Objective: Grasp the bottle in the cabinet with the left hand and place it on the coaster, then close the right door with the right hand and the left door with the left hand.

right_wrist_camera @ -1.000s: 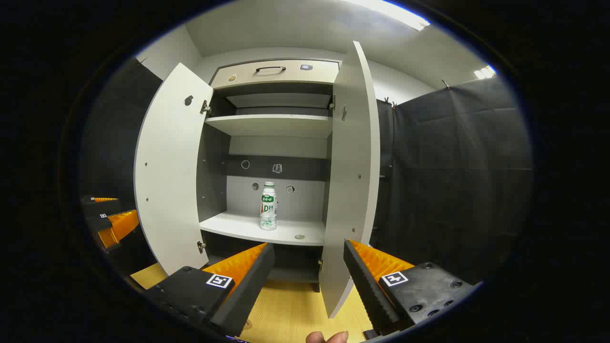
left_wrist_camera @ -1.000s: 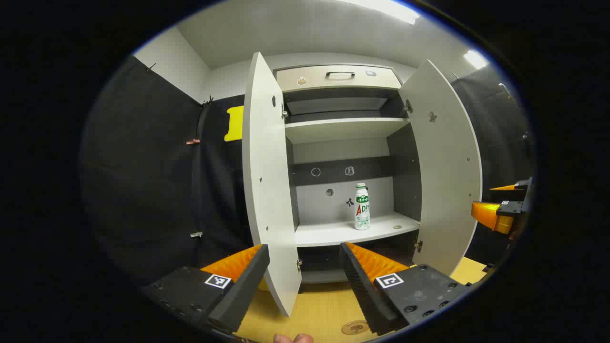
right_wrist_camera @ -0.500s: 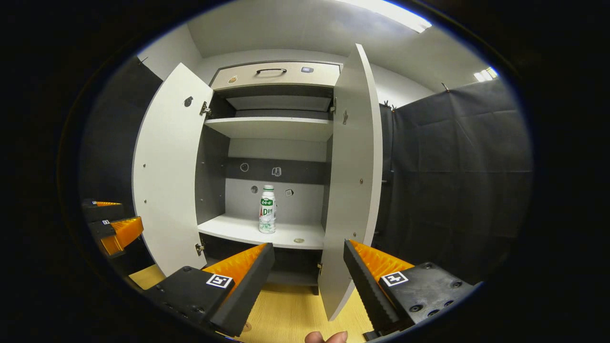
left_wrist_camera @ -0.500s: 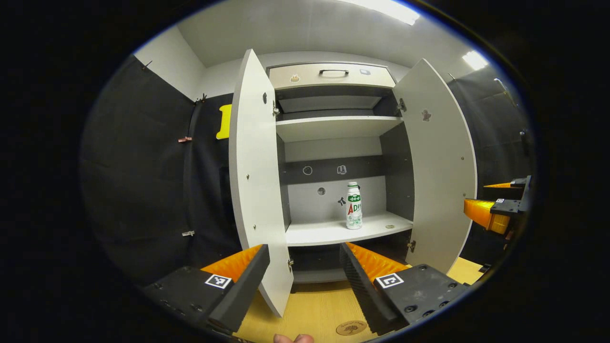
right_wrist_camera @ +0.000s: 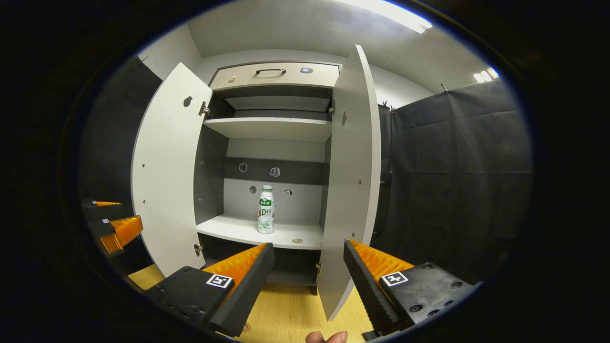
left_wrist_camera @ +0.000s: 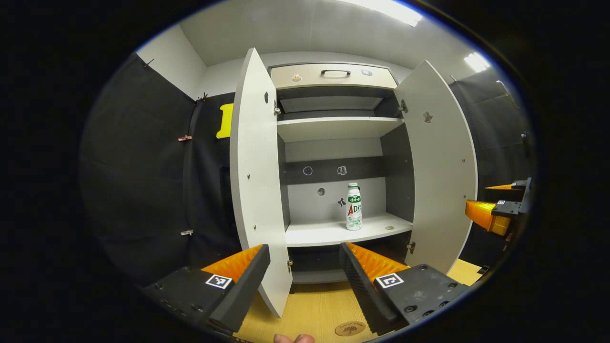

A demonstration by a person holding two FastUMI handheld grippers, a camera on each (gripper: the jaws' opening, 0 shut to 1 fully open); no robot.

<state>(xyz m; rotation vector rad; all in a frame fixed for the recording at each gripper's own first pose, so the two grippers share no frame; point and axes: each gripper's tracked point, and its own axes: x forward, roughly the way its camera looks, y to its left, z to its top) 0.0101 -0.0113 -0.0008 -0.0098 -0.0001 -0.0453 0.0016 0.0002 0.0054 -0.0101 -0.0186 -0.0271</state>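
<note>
**Both tongs apart before the open cabinet**

Left tongs (left_wrist_camera: pixel 305 267) and right tongs (right_wrist_camera: pixel 309 267) gape, holding nothing. Beyond them the bottle (left_wrist_camera: pixel 353 207) stands upright on the lower shelf (left_wrist_camera: pixel 329 234), both doors swung wide; the coaster (left_wrist_camera: pixel 349 328) lies on the desk (left_wrist_camera: pixel 314 305).

— What sort of place is this?

— A staged recording booth, not a lived-in home. Black cloth walls (right_wrist_camera: pixel 457 181) are clipped up on both sides, under a plain white ceiling with strip lights (left_wrist_camera: pixel 386 10).

— And the furniture?

— One white cabinet (left_wrist_camera: pixel 333 128) stands at the far end of a pale wooden bench (left_wrist_camera: pixel 314 309), both doors open, its shelves nearly bare, small stickers dotted over its back panel and drawer front (left_wrist_camera: pixel 333 76).
</note>
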